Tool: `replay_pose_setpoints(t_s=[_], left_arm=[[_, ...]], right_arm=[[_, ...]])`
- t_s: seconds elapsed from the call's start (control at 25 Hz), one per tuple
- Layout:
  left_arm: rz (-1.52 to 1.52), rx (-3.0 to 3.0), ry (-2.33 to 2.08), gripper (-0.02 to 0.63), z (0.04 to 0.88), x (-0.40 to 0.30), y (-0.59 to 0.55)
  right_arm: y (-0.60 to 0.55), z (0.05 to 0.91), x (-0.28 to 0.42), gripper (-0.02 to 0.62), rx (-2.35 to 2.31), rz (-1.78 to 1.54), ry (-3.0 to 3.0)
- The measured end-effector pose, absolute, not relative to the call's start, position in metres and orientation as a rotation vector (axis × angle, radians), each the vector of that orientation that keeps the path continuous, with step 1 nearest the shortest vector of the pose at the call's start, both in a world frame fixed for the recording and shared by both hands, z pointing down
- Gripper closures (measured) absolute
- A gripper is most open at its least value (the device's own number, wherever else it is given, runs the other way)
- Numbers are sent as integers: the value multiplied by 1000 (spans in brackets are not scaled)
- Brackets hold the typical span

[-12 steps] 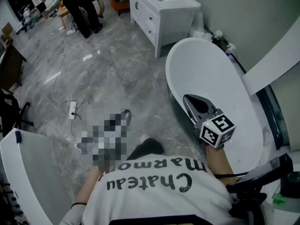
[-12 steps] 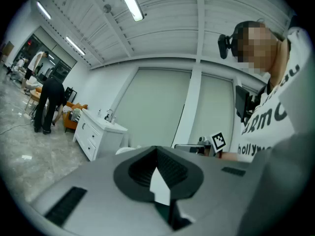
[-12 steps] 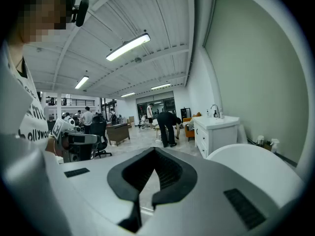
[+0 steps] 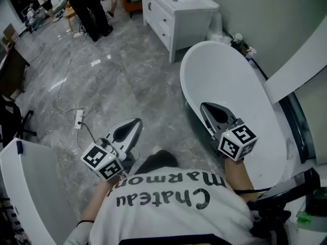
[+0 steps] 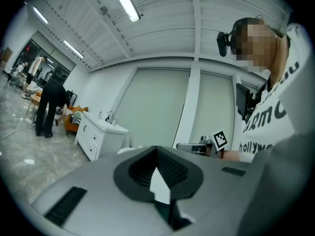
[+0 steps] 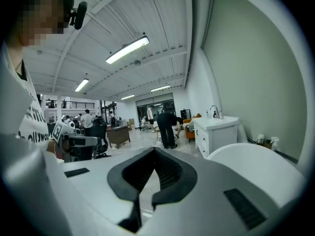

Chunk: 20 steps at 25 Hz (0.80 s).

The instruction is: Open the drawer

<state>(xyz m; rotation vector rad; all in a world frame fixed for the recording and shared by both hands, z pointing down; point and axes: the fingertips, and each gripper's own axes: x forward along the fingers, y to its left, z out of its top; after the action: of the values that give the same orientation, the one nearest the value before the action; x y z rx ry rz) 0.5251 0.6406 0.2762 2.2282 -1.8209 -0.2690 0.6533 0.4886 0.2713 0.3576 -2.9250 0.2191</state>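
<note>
A white vanity cabinet with drawers [image 4: 164, 15] stands far ahead across the grey marble floor; it also shows small in the left gripper view [image 5: 96, 137] and in the right gripper view [image 6: 214, 133]. Its drawers look closed. Both grippers are held near my body, far from the cabinet. My left gripper [image 4: 134, 123] hangs over the floor, its jaws together with nothing between them [image 5: 157, 154]. Over the near end of the bathtub, my right gripper [image 4: 206, 106] is likewise shut and empty [image 6: 155, 152].
A white oval bathtub [image 4: 225, 70] lies to the right, between me and the cabinet. A power strip with its cable [image 4: 78, 119] lies on the floor at the left. A person [image 4: 92, 6] bends over at the far back. A white curved panel [image 4: 28, 188] stands at my lower left.
The right gripper has kept still. A blurred patch covered the left gripper before, so whether it moved cannot be told.
</note>
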Motion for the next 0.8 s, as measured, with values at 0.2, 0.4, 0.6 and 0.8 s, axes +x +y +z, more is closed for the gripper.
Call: replay_pose_setpoints(t_s=[0.2, 0.4, 0.6, 0.8], left_arm=[[-277, 2355, -1868, 598, 262, 524, 642], [-275, 2405, -1876, 598, 254, 489, 623], [-409, 2433, -1846, 598, 244, 426, 585], [-323, 2408, -1863, 598, 235, 342, 538]], right_arm=[[491, 265, 642, 584, 299, 217, -2989], [480, 247, 599, 584, 192, 260, -3082], [435, 234, 538, 584, 196, 267, -3135], [391, 221, 441, 584, 99, 236, -3078]])
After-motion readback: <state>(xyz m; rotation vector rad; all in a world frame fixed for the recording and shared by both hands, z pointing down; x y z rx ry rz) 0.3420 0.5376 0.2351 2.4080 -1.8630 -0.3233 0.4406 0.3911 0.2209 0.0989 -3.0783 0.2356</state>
